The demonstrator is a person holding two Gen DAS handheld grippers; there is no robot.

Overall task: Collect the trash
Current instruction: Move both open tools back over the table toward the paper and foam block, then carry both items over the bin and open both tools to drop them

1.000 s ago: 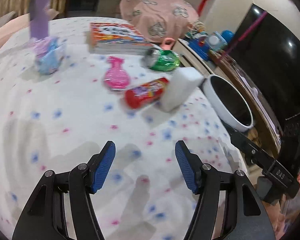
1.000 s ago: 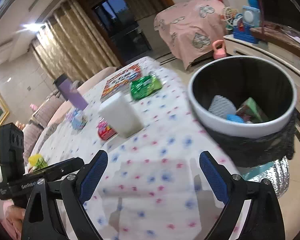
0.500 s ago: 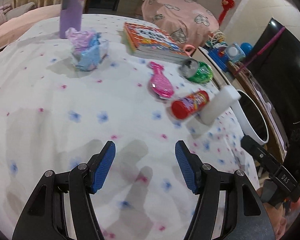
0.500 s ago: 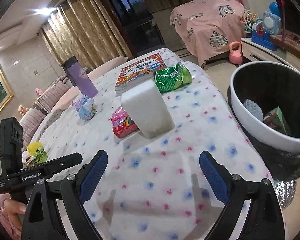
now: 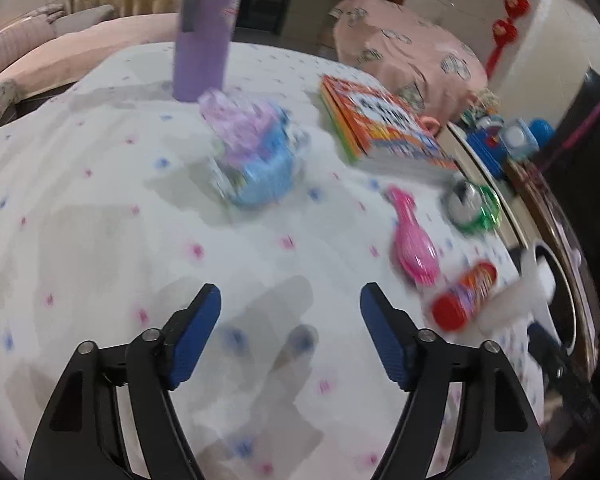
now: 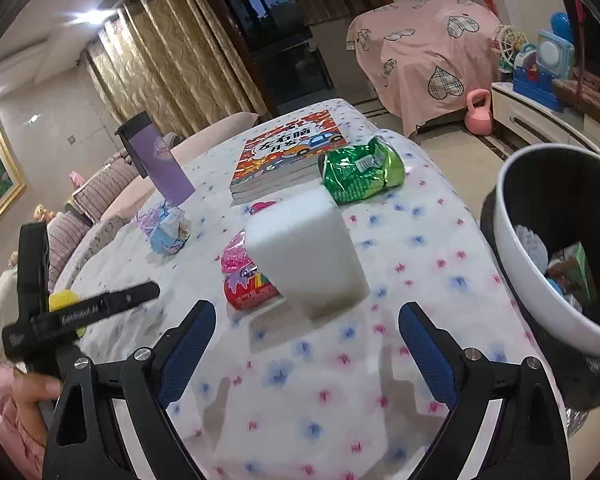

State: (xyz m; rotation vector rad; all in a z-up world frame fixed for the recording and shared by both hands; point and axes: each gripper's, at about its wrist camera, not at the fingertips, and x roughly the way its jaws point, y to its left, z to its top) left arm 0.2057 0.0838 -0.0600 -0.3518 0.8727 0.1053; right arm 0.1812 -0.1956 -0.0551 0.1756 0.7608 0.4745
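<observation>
My left gripper (image 5: 290, 306) is open and empty above the spotted tablecloth (image 5: 100, 220). Ahead of it lies a crumpled purple and blue wrapper (image 5: 256, 160), blurred. My right gripper (image 6: 306, 328) is open and empty, just short of a white foam block (image 6: 306, 254). A red snack tube (image 6: 246, 276) lies against the block's left side. A crumpled green bag (image 6: 360, 174) lies beyond it. The white bin (image 6: 540, 304) with a black liner stands at the table's right edge and holds some trash. The wrapper also shows in the right wrist view (image 6: 166, 230).
A purple tumbler (image 5: 204, 36) stands behind the wrapper. A stack of orange books (image 5: 384, 128) and a pink brush (image 5: 414, 240) lie on the table. A yellow-green item (image 6: 62, 302) sits at the left edge. The left gripper's body (image 6: 72, 316) crosses the right wrist view.
My left gripper has swung left and forward toward the purple and blue wrapper. My right gripper has turned away from the bin and closed in on the foam block and red tube.
</observation>
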